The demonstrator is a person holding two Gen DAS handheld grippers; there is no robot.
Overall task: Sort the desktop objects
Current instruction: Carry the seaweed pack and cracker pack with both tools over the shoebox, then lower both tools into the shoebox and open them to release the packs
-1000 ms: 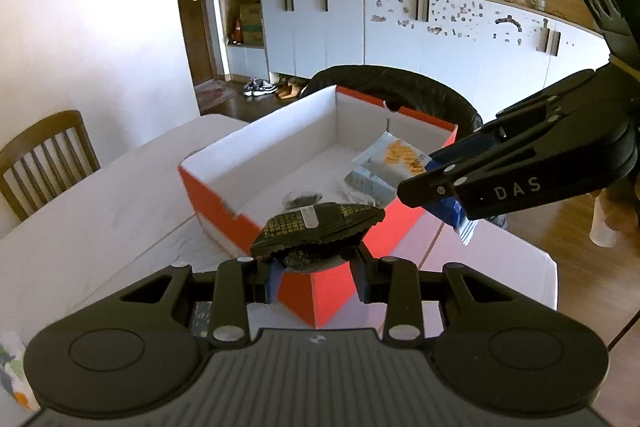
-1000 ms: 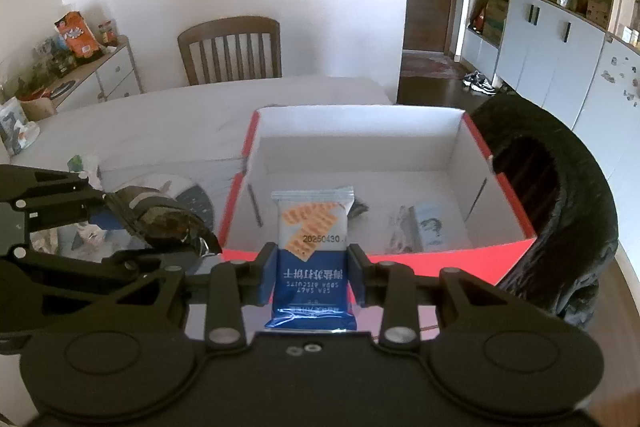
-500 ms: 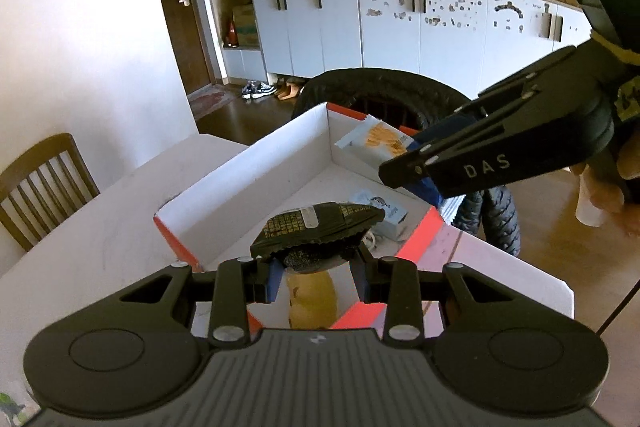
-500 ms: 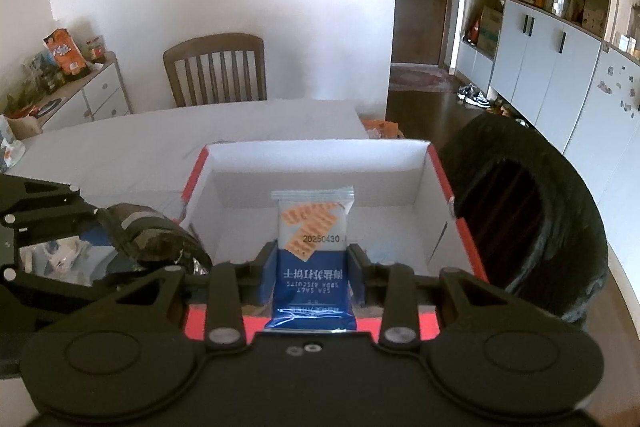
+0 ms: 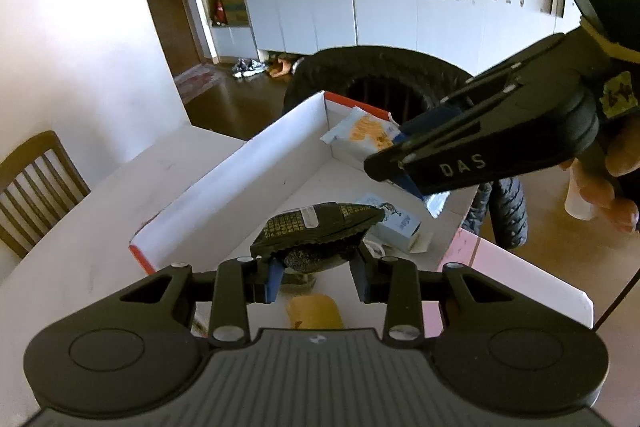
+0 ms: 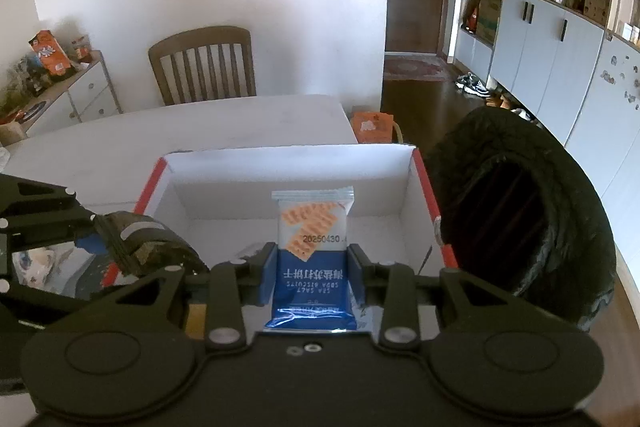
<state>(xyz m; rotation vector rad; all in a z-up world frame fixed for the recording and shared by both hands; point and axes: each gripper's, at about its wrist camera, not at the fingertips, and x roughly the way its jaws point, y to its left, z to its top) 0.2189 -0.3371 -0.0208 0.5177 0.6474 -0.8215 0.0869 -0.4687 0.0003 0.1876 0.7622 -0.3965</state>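
The dark snack packet [image 5: 320, 233] sits clenched between the left gripper [image 5: 316, 277] jaws, held above the near part of the open white box [image 5: 240, 183] with red outer walls. The blue and white biscuit packet [image 6: 312, 251] is grasped upright by the right gripper [image 6: 312, 275], over the box's near edge. 2 items at once: to do this well, I judge each hand should lower toward the box floor before releasing, clear of the small carton [image 5: 394, 223] and yellow item [image 5: 316, 311] already inside, and keep the grippers apart so neither knocks the other's load
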